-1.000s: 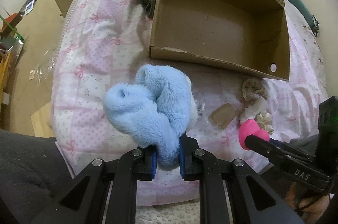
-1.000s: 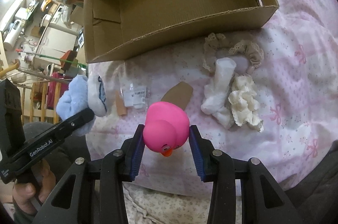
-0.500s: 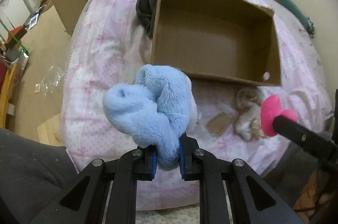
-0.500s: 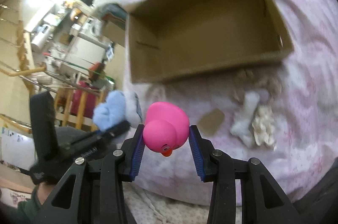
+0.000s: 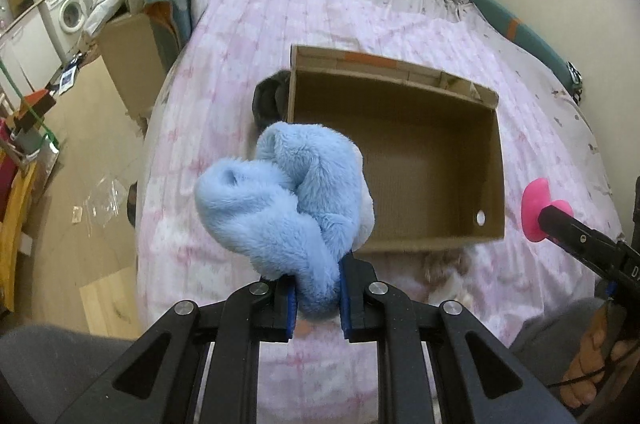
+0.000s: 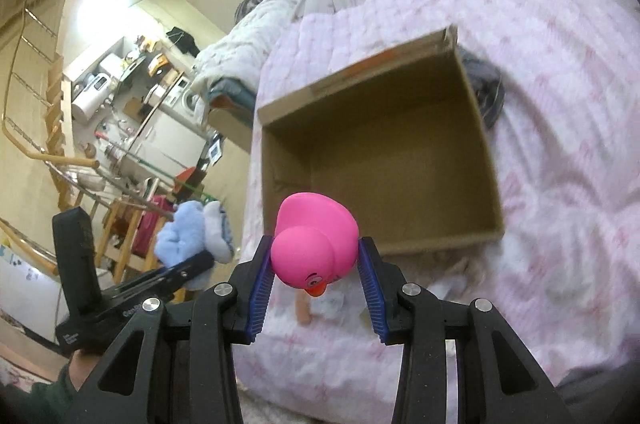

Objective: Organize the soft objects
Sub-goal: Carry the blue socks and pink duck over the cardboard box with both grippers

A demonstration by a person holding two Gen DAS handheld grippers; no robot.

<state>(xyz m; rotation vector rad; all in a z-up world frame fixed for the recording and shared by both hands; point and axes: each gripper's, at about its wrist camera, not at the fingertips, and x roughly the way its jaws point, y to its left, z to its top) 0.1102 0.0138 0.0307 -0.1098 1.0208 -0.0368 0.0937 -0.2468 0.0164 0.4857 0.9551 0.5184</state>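
My left gripper is shut on a fluffy light blue plush toy and holds it high above the bed, near the front left corner of an open cardboard box. My right gripper is shut on a pink rubber duck, held in the air before the box. The duck shows at the right of the left wrist view, and the plush at the left of the right wrist view. The box looks empty.
The box lies on a pink patterned bedspread. A dark garment lies at the box's far left corner. Small cream cloth pieces lie on the bed in front of the box. Floor and furniture are to the left.
Both grippers have risen well above the bed with their objects, so the box and bed look smaller and farther below. The duck has moved up and toward the box.
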